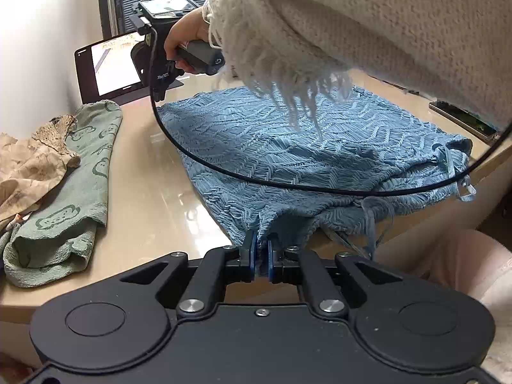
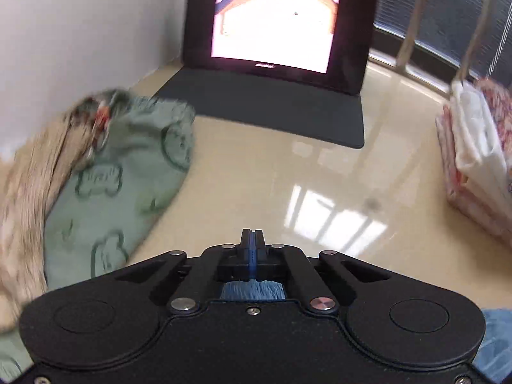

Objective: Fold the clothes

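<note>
On the bench (image 1: 153,192) your left tongs (image 1: 261,249) pinch the half-folded blue knit (image 1: 288,147); right tongs (image 2: 252,240) shut, apparently empty; green cloth (image 1: 80,172) waits.

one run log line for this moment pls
task: fold clothes | left gripper: shut on blue knit garment near edge | right gripper: shut, far edge, grip unclear | green towel: aside

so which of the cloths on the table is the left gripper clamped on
The blue textured knit garment: the left gripper pinches its near edge. The green printed cloth and the beige crumpled one lie untouched aside.
</note>
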Available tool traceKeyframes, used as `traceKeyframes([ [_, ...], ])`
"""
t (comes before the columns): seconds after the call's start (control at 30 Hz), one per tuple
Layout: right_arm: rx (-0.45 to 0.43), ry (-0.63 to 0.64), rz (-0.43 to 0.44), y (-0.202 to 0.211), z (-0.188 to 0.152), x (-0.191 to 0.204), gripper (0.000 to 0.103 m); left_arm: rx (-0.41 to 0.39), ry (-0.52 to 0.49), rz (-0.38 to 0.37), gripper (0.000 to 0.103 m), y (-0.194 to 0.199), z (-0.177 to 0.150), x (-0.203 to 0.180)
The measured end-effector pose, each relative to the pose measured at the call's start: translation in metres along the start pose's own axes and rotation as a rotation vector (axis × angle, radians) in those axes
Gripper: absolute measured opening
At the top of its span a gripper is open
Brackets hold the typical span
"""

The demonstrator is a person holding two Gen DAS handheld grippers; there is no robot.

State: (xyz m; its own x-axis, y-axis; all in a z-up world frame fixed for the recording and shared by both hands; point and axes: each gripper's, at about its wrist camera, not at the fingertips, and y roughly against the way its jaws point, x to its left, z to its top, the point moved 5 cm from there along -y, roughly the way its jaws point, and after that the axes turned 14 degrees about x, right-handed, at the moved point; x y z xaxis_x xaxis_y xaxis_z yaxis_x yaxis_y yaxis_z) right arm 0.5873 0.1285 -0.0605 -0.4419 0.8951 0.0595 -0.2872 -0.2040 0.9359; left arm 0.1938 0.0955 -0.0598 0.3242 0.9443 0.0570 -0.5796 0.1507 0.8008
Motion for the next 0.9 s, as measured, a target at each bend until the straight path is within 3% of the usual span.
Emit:
traceKeyframes([
  [0.1,-0.031,-0.04,0.067,0.009,-0.004,-0.007,0.011,-0.002,0.017,-0.004,0.008,0.0,0.0,0.002],
  [0.17,-0.054,-0.065,0.118,0.022,-0.011,-0.015,0.039,-0.005,0.029,-0.006,0.008,0.0,0.0,0.004],
  [0.27,-0.078,-0.103,0.197,0.048,-0.03,-0.036,0.055,-0.005,0.062,-0.012,0.011,0.001,0.0,0.01],
  [0.3,-0.085,-0.117,0.218,0.058,-0.038,-0.046,0.057,-0.005,0.081,-0.013,0.017,0.002,-0.001,0.013],
  [0.37,-0.104,-0.147,0.244,0.08,-0.055,-0.073,0.07,-0.01,0.125,-0.009,0.064,0.006,-0.003,0.02],
  [0.4,-0.115,-0.17,0.245,0.091,-0.066,-0.09,0.074,-0.025,0.15,-0.003,0.072,0.011,-0.004,0.024],
  [0.47,-0.143,-0.226,0.237,0.114,-0.093,-0.126,0.086,-0.058,0.184,-0.009,0.077,0.022,-0.008,0.03],
  [0.5,-0.16,-0.259,0.23,0.126,-0.106,-0.145,0.087,-0.065,0.2,-0.016,0.08,0.027,-0.01,0.033],
  [0.57,-0.194,-0.337,0.22,0.149,-0.136,-0.182,0.089,-0.079,0.248,-0.012,0.094,0.036,-0.014,0.041],
  [0.73,-0.241,-0.447,0.228,0.196,-0.22,-0.249,0.091,-0.118,0.326,-0.056,0.096,0.056,-0.015,0.057],
  [0.83,-0.227,-0.408,0.125,0.206,-0.259,-0.264,0.092,-0.159,0.346,-0.104,0.096,0.066,0.0,0.066],
  [0.9,-0.204,-0.355,0.045,0.205,-0.277,-0.264,0.091,-0.179,0.326,-0.092,0.096,0.067,0.019,0.07],
])
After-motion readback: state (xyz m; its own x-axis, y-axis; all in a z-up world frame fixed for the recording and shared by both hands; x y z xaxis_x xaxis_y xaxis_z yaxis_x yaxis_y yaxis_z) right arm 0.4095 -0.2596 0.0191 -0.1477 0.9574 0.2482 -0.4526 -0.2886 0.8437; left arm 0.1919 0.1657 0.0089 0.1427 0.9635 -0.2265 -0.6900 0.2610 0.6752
